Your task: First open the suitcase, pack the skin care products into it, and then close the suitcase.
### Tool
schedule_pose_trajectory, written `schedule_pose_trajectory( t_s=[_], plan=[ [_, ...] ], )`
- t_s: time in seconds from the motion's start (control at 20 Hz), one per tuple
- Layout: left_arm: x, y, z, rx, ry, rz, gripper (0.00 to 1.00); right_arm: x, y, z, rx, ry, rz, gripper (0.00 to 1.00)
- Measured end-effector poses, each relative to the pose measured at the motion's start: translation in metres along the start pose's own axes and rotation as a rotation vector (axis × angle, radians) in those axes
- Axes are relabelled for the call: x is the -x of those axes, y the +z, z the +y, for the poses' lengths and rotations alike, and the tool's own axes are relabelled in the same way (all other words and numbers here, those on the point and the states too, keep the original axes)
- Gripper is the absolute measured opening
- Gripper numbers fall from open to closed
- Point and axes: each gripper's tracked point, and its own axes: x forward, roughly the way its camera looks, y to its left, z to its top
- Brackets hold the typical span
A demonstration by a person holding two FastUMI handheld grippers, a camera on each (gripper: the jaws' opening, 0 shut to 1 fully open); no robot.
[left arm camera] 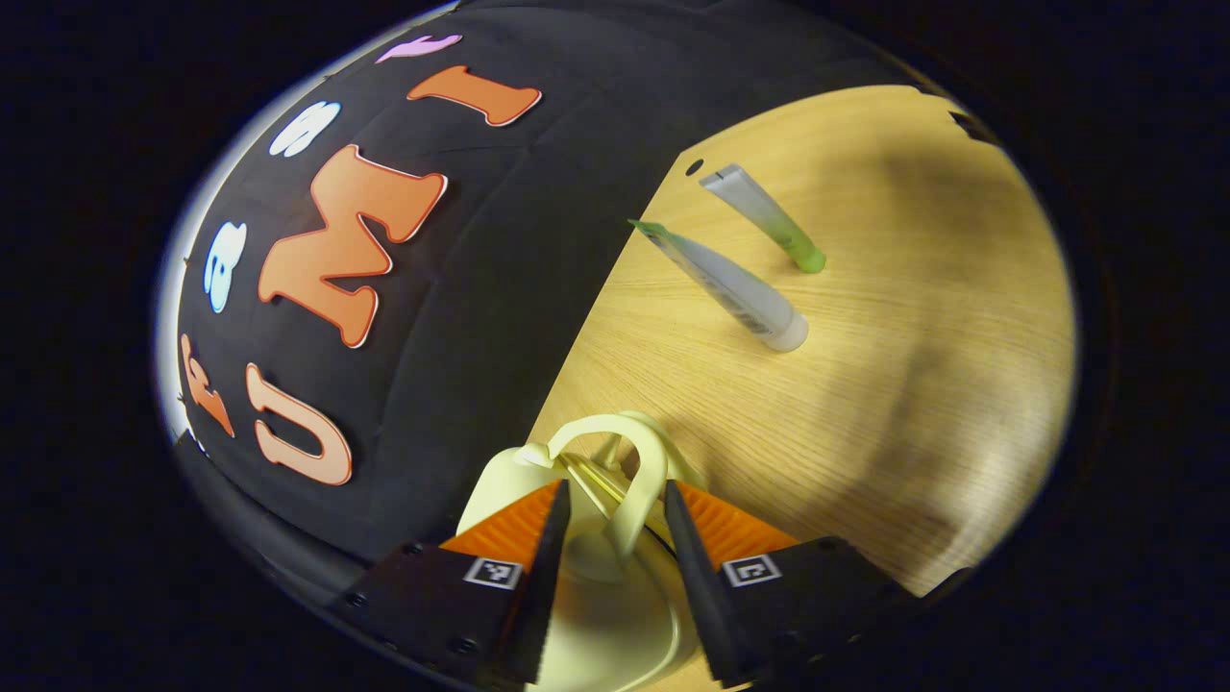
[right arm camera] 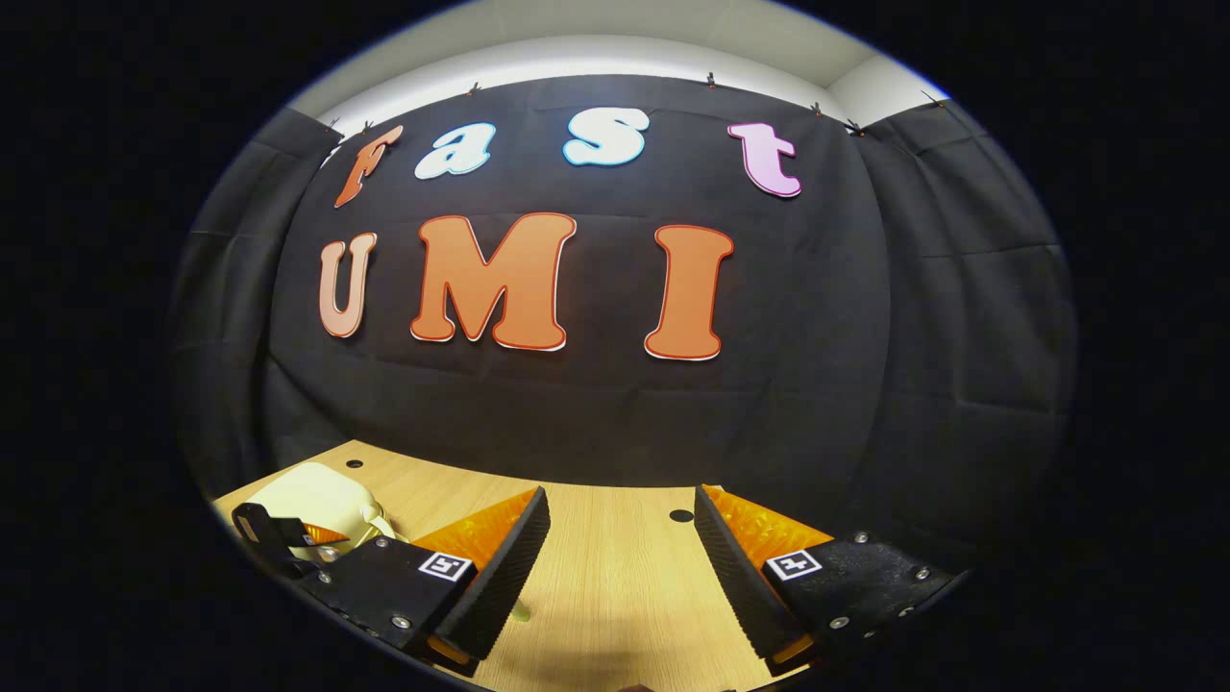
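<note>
A pale cream suitcase (left arm camera: 586,615) lies at the near edge of the wooden table (left arm camera: 913,384). Its looped handle (left arm camera: 629,461) arches up between the fingers of my left gripper (left arm camera: 616,490), which stands open around it; I cannot tell whether either finger touches it. Beyond lie two skin care tubes: a white one with a white cap (left arm camera: 730,284) and a grey one with a green cap (left arm camera: 769,219). My right gripper (right arm camera: 620,495) hangs open over bare table with nothing between its fingers. The suitcase (right arm camera: 322,495) sits to its left, with the left gripper (right arm camera: 288,529) against it.
The black cloth wall (right arm camera: 615,404) rises straight from the table's back edge. Small round holes (right arm camera: 680,516) mark the tabletop near that edge. Bare wood stretches to the right of the tubes in the left gripper view.
</note>
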Motion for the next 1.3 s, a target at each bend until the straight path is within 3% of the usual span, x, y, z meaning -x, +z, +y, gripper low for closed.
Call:
schedule_pose_trajectory(
  t_s=[0.05, 0.1, 0.2, 0.3, 0.35, 0.5, 0.8, 1.05, 1.3],
  plan=[
    [-0.006, 0.001, -0.001, -0.022, 0.002, 0.005, 0.55, 0.000, 0.000, -0.002, -0.005, -0.003, -0.001, 0.95],
    [-0.010, 0.004, -0.001, -0.040, 0.012, 0.007, 0.55, 0.000, 0.000, -0.003, -0.010, -0.003, -0.002, 0.95],
    [-0.020, 0.008, -0.005, -0.039, 0.009, 0.005, 0.18, 0.000, 0.001, -0.003, -0.012, -0.004, -0.004, 0.95],
    [-0.015, 0.013, 0.004, -0.019, 0.038, -0.026, 0.10, 0.000, 0.001, -0.005, -0.010, -0.008, -0.007, 0.95],
    [-0.014, 0.013, 0.000, 0.025, 0.014, -0.026, 0.04, 0.000, 0.001, -0.005, -0.012, -0.006, -0.006, 0.95],
    [0.006, 0.015, 0.010, 0.107, -0.016, -0.078, 0.04, -0.003, -0.003, 0.005, -0.013, 0.008, 0.006, 0.95],
    [0.042, 0.012, 0.049, 0.208, 0.019, -0.137, 0.04, -0.011, -0.002, 0.039, -0.004, 0.076, 0.011, 0.95],
    [0.073, -0.002, 0.088, 0.317, 0.073, -0.145, 0.04, -0.023, -0.002, 0.076, -0.004, 0.149, 0.022, 0.96],
    [0.096, -0.029, 0.153, 0.517, 0.157, -0.138, 0.04, -0.030, -0.001, 0.107, 0.020, 0.204, 0.024, 0.95]
  ],
)
